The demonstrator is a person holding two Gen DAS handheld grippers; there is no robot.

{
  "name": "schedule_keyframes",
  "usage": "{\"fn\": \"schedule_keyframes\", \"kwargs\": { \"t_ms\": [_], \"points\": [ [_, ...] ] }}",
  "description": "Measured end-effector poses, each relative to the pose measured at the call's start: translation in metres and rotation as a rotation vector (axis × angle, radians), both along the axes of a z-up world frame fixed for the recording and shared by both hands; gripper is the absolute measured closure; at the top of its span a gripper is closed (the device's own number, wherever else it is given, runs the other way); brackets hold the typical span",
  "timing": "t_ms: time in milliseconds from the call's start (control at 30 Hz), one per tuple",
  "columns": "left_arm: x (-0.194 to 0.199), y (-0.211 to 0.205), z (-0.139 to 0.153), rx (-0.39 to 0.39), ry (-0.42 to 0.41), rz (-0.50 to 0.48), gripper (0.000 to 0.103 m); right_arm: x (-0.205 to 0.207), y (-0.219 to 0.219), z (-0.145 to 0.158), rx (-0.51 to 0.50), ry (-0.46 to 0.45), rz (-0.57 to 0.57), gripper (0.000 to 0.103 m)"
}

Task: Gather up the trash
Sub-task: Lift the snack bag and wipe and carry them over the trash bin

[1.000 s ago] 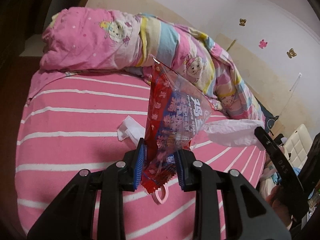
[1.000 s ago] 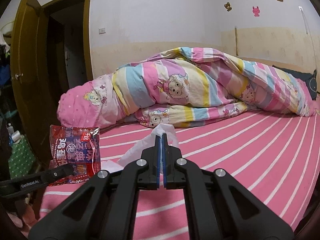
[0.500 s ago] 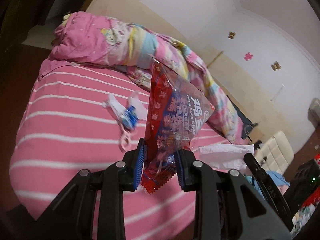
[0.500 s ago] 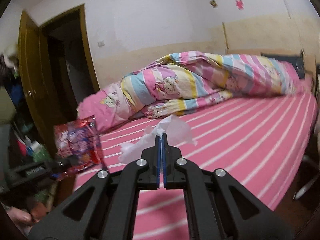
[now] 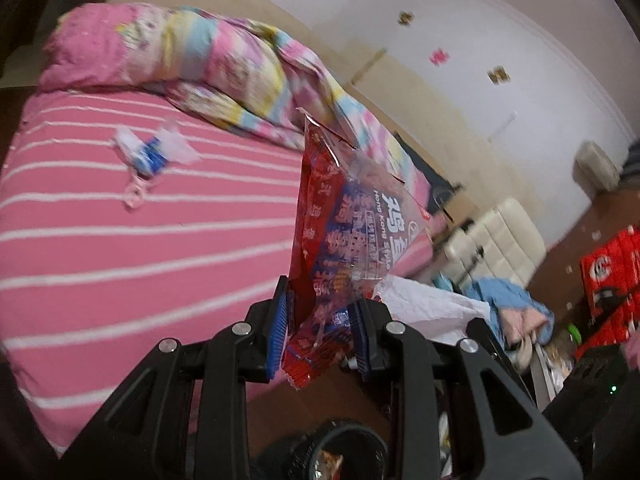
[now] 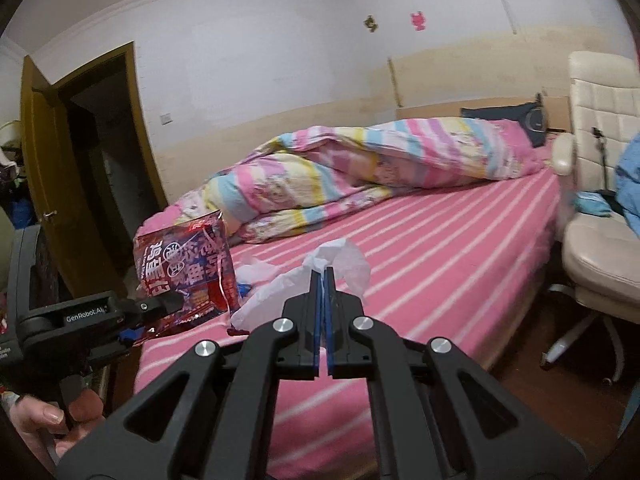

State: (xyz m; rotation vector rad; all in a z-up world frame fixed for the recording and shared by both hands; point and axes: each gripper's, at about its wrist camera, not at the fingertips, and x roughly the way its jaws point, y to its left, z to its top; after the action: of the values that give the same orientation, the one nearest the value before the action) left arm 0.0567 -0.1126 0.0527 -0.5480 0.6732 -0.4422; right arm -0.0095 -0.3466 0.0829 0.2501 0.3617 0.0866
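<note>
My left gripper (image 5: 322, 316) is shut on a red and blue snack wrapper (image 5: 344, 232), which stands up between its blue pads past the near edge of the bed. The same wrapper (image 6: 186, 272) and the left gripper (image 6: 160, 306) show at the left of the right wrist view. My right gripper (image 6: 323, 280) is shut on a crumpled white tissue (image 6: 340, 262), which spills out above and to the left of its tips. More litter, white scraps with a blue piece (image 5: 150, 150) and a pink ring (image 5: 136, 196), lies on the pink striped bed (image 5: 120, 248). A dark bin (image 5: 344, 452) sits below the left gripper.
A rolled pink, yellow and blue quilt (image 6: 360, 168) lies along the far side of the bed. A cream office chair (image 6: 600, 200) stands at the right, with blue clothes beside it. Red crates (image 5: 612, 276) sit on the floor. A brown door (image 6: 52, 184) stands open at the left.
Both grippers have pulled back from the bed with their loads. The bed's near edge, the floor and the dark bin have come into view, and the scraps on the sheet lie farther off.
</note>
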Motion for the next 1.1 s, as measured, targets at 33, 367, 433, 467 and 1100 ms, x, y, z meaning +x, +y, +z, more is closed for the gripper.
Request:
{"fn": "schedule_keyframes", "kwargs": {
  "t_ms": [33,367,433,467,1100],
  "points": [
    [-0.001,-0.012,-0.002,0.009,0.009,-0.025,0.076,-0.004,-0.006,-0.002,-0.005,0.008,-0.014,0.101],
    [-0.010,-0.095,-0.028,0.092,0.082,-0.223,0.076,-0.055,-0.062,-0.031,-0.064,0.103,-0.101,0.101],
    [-0.014,-0.110,-0.035,0.129,0.086,-0.256,0.076,-0.066,-0.073,-0.040,-0.078,0.128,-0.114,0.101],
    [-0.016,-0.116,-0.039,0.141,0.091,-0.273,0.076,-0.070,-0.078,-0.044,-0.082,0.140,-0.120,0.101],
    [-0.039,-0.237,-0.151,0.359,0.366,-0.664,0.076,-0.121,-0.148,-0.125,-0.024,0.417,-0.257,0.101]
  ]
}}
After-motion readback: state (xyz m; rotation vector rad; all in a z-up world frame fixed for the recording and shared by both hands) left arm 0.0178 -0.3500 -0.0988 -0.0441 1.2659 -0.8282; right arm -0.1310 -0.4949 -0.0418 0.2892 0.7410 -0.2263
